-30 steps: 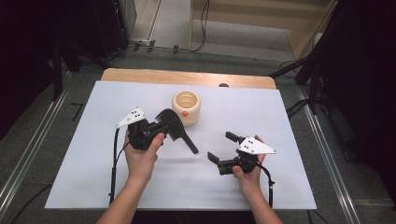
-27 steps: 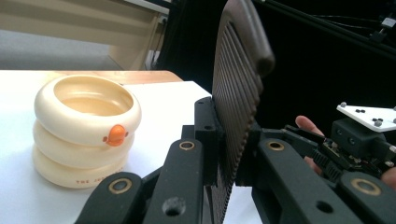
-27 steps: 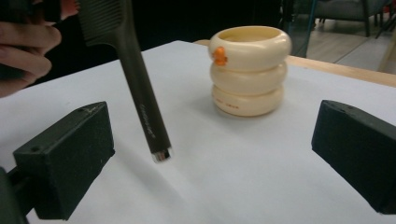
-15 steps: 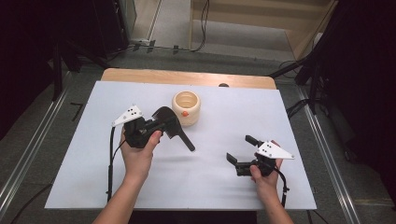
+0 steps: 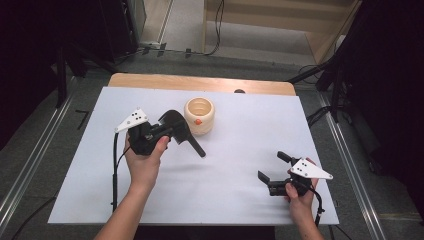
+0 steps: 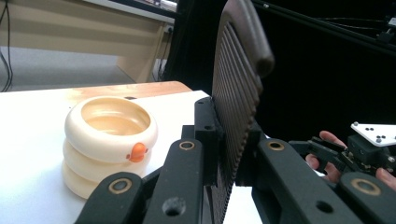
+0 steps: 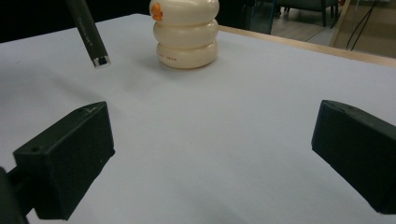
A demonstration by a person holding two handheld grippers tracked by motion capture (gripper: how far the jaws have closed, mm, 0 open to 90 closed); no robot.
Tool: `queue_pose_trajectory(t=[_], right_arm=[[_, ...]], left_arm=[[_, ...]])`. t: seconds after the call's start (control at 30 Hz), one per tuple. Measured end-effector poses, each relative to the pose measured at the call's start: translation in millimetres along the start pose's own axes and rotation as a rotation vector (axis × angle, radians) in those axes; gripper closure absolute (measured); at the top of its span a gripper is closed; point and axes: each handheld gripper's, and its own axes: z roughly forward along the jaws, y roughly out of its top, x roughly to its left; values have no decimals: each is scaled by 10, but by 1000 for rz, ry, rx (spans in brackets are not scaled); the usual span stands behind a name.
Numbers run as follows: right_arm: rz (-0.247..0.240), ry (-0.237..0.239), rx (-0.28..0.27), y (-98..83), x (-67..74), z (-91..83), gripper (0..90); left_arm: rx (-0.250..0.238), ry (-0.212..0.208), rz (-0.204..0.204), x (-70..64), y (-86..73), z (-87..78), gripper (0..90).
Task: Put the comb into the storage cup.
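High view: the left gripper (image 5: 172, 131) pinches a dark brush (image 5: 181, 134) just beside the cream ringed cup (image 5: 199, 116) on the white counter (image 5: 240, 125); the right gripper (image 5: 272, 167) hovers well apart, near the front edge. Left gripper view: fingers (image 6: 187, 177) clamp the ribbed brush head, probably a hairbrush. Right gripper view: fingers (image 7: 65, 158) spread wide with nothing between them, facing the cup.

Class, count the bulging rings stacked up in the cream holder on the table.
3: the cream holder has a bottom, middle and top ring; the top one carries an orange spot.
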Motion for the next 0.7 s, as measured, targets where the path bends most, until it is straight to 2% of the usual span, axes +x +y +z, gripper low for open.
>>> queue_pose_trajectory(t=[0.37,0.7], right_arm=[[9,-17,3,-72,-98,-185,0],[13,-48,4,-119,-207,-356,0]], left_arm=[[-15,16,3,58,93,-23,848],[-32,9,11,117,187,-11,848]])
